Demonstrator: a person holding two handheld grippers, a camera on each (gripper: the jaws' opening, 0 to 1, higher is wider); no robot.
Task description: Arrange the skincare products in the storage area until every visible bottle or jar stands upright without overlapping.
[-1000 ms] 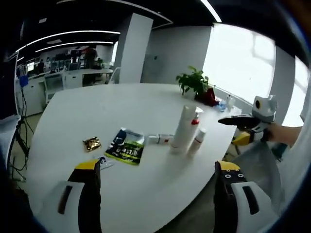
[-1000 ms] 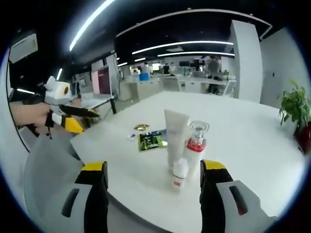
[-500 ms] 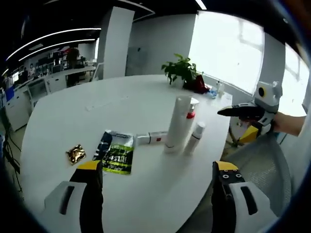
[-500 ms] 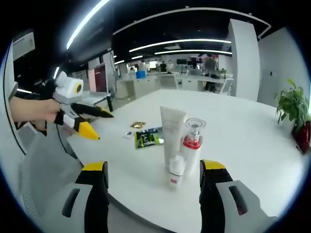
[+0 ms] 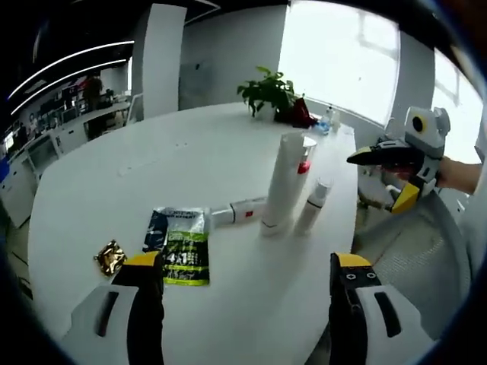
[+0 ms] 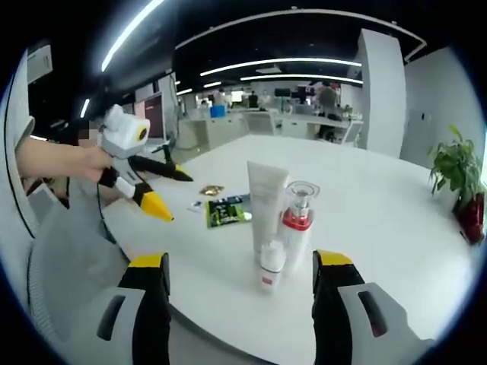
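Both claws are hovering over the near edge of the round white worktop (image 5: 137,167), and each is spread wide with nothing between its jaws. In the left gripper view the left claw (image 5: 243,277) is pointing at the skincare cluster: a tall white tube (image 5: 278,182) is standing upright, a clear pump bottle with a red collar (image 5: 303,160) is standing just behind it, and a small white bottle (image 5: 314,205) is standing just beside the tube. A slim white tube (image 5: 238,212) is lying flat on the worktop, its end close to the tall tube's base. A green and black sachet (image 5: 179,245) and a gold foil packet (image 5: 110,257) are lying nearer the left claw. The right claw (image 5: 384,176) is showing beyond the worktop's edge, held by a hand. A potted plant (image 5: 264,93) is sitting at the far side.
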